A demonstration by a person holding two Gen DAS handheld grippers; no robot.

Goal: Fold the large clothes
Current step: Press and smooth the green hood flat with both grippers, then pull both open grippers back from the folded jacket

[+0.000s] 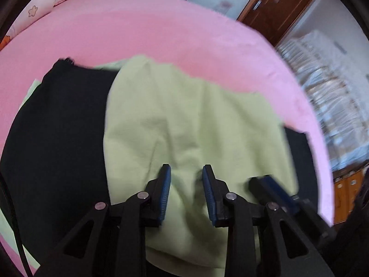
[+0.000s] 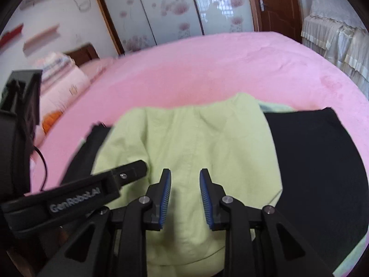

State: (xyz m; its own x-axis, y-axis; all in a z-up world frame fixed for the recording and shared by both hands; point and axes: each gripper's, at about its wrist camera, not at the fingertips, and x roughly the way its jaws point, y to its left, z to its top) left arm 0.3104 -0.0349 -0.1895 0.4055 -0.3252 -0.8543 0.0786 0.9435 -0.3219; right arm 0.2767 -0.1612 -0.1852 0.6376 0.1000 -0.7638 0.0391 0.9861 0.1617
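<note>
- A light green garment (image 1: 184, 120) lies across the middle of both wrist views, partly folded over a black garment (image 1: 60, 127) that spreads out beneath it to either side.
- Both pieces rest on a pink bedspread (image 1: 138, 30) that fills the upper half of the frames.
- The left gripper (image 1: 186, 170), at the bottom centre of its view, has its blue-padded jaws a little apart above the green cloth; nothing is pinched between them.
- The right gripper (image 2: 185, 173) stands the same way in its own view, jaws slightly parted over the green fabric and holding nothing.
- Each gripper shows in the other's view, low and to one side, just beside it.
- A flowered wardrobe (image 2: 166, 7) and a brown door (image 1: 276, 4) stand behind the bed.
</note>
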